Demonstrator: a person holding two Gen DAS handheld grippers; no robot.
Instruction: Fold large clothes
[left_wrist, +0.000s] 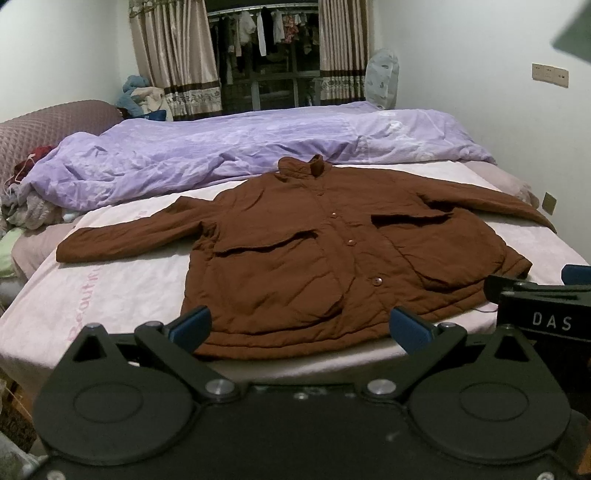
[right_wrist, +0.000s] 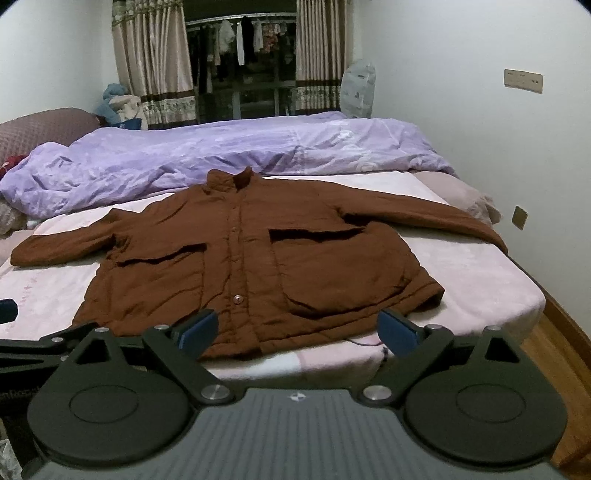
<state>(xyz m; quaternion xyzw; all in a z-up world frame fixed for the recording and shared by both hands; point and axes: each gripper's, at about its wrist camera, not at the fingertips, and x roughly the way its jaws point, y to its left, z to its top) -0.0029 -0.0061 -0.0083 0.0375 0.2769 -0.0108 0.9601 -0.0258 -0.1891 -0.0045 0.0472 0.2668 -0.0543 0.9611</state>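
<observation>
A brown padded jacket (left_wrist: 317, 251) lies flat and face up on the bed, buttoned, collar toward the far side and both sleeves spread out. The same jacket (right_wrist: 258, 258) fills the middle of the right wrist view. My left gripper (left_wrist: 301, 326) hovers open just short of the jacket's hem, nothing between its blue pads. My right gripper (right_wrist: 298, 330) is open too, above the hem near the front edge of the bed. The right gripper's body (left_wrist: 543, 306) shows at the right edge of the left wrist view.
A pale pink sheet (left_wrist: 110, 280) covers the bed. A rumpled purple duvet (left_wrist: 229, 147) lies along the far side behind the collar. Pillows and loose clothes (left_wrist: 29, 206) sit at the left. Wooden floor (right_wrist: 554, 350) runs along the right of the bed.
</observation>
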